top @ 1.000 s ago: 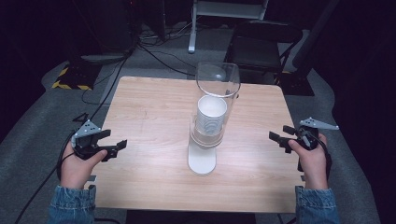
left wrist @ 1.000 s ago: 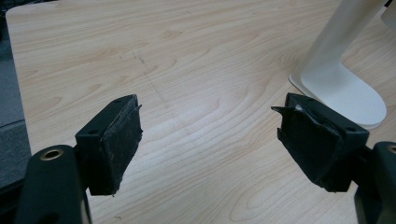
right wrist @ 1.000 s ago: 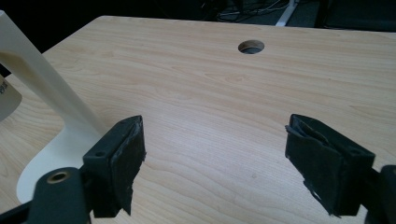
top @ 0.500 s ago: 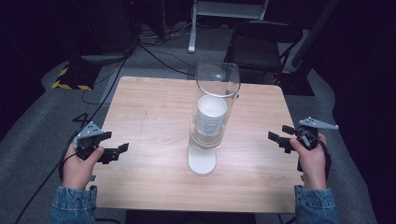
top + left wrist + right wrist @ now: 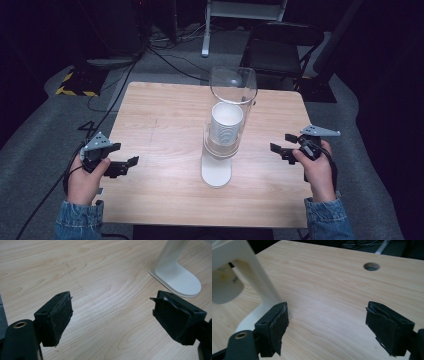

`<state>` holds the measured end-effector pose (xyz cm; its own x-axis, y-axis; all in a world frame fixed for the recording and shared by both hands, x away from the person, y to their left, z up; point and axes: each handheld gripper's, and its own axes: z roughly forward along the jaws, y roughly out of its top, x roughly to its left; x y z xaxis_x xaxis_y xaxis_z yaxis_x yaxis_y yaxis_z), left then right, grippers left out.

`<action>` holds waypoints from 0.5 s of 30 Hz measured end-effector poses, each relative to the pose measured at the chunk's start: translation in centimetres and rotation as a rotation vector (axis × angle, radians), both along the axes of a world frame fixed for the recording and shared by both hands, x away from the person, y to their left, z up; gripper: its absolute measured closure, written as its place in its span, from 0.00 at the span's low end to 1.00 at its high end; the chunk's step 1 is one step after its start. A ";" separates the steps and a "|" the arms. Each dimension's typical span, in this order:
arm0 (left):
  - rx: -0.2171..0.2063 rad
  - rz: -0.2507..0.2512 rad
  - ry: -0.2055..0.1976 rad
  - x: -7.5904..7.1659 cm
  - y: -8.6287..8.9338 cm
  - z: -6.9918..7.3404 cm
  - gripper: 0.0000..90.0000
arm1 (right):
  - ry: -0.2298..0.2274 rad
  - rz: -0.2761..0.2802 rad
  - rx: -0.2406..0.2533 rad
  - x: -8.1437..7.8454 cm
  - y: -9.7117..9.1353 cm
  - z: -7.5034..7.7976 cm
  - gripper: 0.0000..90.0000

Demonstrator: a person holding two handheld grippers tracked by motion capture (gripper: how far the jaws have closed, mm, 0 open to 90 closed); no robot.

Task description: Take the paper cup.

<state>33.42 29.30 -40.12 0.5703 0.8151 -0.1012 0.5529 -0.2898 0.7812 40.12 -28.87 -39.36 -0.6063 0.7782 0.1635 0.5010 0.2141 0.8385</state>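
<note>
Two tongs, left [image 5: 131, 164] and right [image 5: 278, 149], gape wide and empty either side of the cup dispenser [image 5: 223, 135], apparently holding stacked cups, mid-counter [image 5: 165, 115].

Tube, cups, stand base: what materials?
Tube: clear glossy plastic, possibly glass; floor shows through it.
Cups: white matte, probably paper; nested rims show.
Base: off-white smooth plastic, likely moulded, with rounded edges and a soft sheen.

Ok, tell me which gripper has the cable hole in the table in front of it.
The right gripper. Its view shows the round hole in the table beyond its open jaws; the left gripper faces the dispenser's white base.
</note>
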 end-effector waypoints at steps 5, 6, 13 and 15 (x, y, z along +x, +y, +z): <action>-0.006 0.012 -0.003 -0.5 0.4 0.0 0.18 | -0.003 0.079 -0.009 0.1 2.2 0.2 0.19; -0.013 0.026 -0.003 -0.7 0.7 0.0 0.18 | -0.016 0.115 -0.015 0.1 3.2 0.3 0.19; -0.011 0.041 -0.006 -1.2 1.1 -0.1 0.18 | -0.009 0.235 -0.019 -0.2 5.8 0.4 0.19; -0.012 0.039 -0.005 -1.3 1.1 -0.1 0.18 | -0.009 0.262 -0.012 -0.4 6.5 0.4 0.19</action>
<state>32.17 30.42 -40.21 0.5390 0.8354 -0.1082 0.5597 -0.2592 0.7871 39.75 -22.40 -38.97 -0.7889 0.5961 0.1491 0.4198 0.3456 0.8392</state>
